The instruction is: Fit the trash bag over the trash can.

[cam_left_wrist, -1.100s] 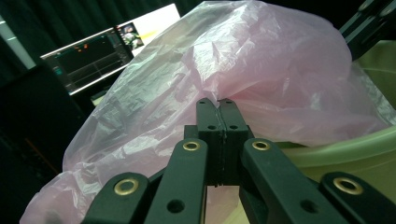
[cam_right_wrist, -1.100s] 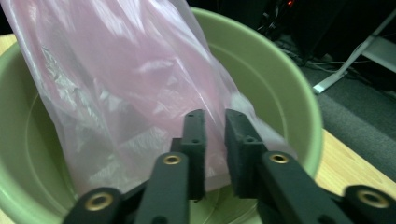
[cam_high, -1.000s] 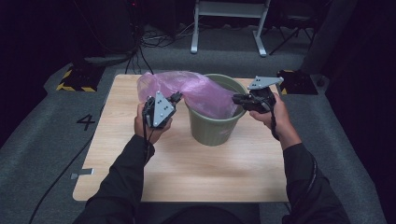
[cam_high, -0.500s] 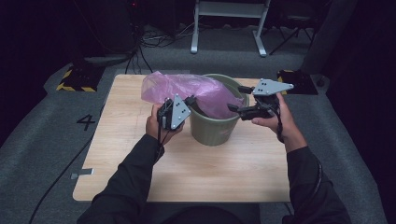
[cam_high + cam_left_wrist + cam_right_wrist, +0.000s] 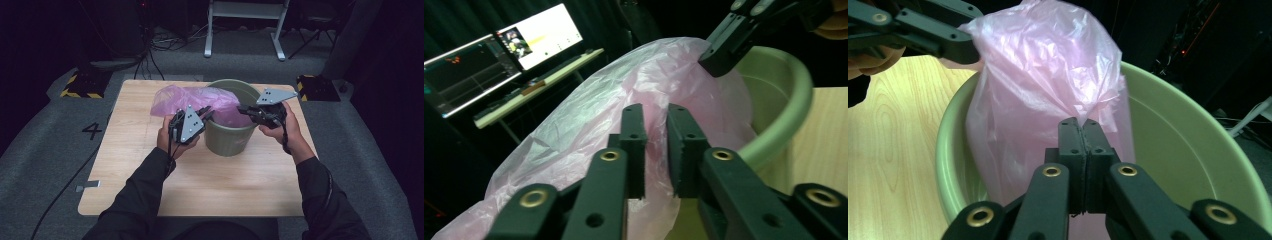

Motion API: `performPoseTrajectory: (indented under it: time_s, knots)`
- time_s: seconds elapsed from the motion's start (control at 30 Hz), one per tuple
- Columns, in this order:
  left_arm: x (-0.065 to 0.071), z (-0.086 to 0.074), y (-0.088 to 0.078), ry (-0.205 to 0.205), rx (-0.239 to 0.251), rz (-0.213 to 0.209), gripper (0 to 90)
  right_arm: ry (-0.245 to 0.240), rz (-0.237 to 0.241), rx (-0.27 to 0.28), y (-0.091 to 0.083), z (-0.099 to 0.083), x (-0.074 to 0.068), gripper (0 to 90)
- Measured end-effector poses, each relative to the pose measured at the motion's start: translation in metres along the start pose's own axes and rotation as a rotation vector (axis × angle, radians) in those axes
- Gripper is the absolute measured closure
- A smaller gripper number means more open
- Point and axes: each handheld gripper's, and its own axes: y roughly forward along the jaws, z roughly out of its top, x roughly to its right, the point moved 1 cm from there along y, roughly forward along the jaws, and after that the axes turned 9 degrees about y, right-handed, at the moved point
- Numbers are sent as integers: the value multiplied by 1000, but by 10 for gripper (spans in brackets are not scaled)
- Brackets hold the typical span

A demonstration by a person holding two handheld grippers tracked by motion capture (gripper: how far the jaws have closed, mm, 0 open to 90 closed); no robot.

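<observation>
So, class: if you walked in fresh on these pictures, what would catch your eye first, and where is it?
First, the pink plastic bag, billowing half out of the green bin at the middle of the wooden table. Then the two black claws meeting it at the rim: the right claw shut on the film, the left claw slightly parted with the film in the gap.
</observation>
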Motion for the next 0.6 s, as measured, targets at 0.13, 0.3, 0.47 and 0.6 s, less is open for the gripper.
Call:
performPoseTrajectory:
  time_s: [0.13, 0.3, 0.47, 0.6]
  knots:
    - [0, -2, -8, -15, 5, 1, 621, 11, -6, -2, -1, -3, 2, 900]
    - [-4, -10, -34, -58, 21, -16, 451, 53, -25, -2, -5, -10, 12, 900]
    - [-8, -21, -49, -102, -1, -8, 330, 69, -40, -5, -7, -14, 17, 900]
    - [-13, -34, -54, -153, -61, -13, 256, 85, -56, -2, -10, -17, 22, 899]
